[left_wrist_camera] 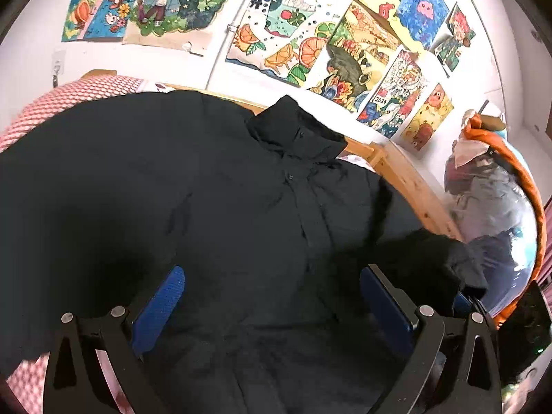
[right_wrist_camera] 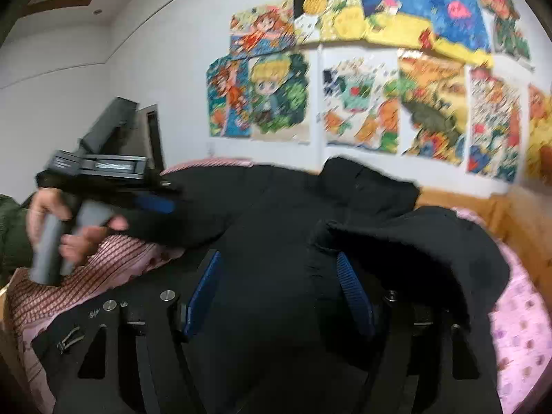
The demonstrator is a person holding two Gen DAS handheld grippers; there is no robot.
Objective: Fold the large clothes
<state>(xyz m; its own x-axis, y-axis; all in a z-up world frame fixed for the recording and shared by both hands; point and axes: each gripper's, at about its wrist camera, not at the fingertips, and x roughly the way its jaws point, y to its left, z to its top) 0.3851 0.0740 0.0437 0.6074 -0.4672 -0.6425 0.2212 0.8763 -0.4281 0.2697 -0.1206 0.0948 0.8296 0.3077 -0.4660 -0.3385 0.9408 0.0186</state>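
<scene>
A large black jacket [left_wrist_camera: 224, 189] lies front-up on the bed, collar [left_wrist_camera: 296, 131] toward the wall. My left gripper [left_wrist_camera: 272, 293] hovers open over its lower front, blue pads wide apart with nothing between them. One sleeve [left_wrist_camera: 438, 258] is folded in over the body at the right. In the right wrist view the jacket [right_wrist_camera: 276, 214] fills the middle, and my right gripper [right_wrist_camera: 279, 286] is open above it, the folded sleeve [right_wrist_camera: 414, 241] beside its right finger. The left gripper [right_wrist_camera: 155, 203] shows there at the left, hand-held, blue pad against the jacket's other sleeve.
The bed has a pink patterned sheet [right_wrist_camera: 517, 327] and a red-checked pillow [left_wrist_camera: 69, 96]. A wooden bed rail [left_wrist_camera: 414, 179] runs along the wall, which is covered in colourful drawings [left_wrist_camera: 293, 34]. An orange-edged bag of clothes [left_wrist_camera: 493, 207] stands at the right.
</scene>
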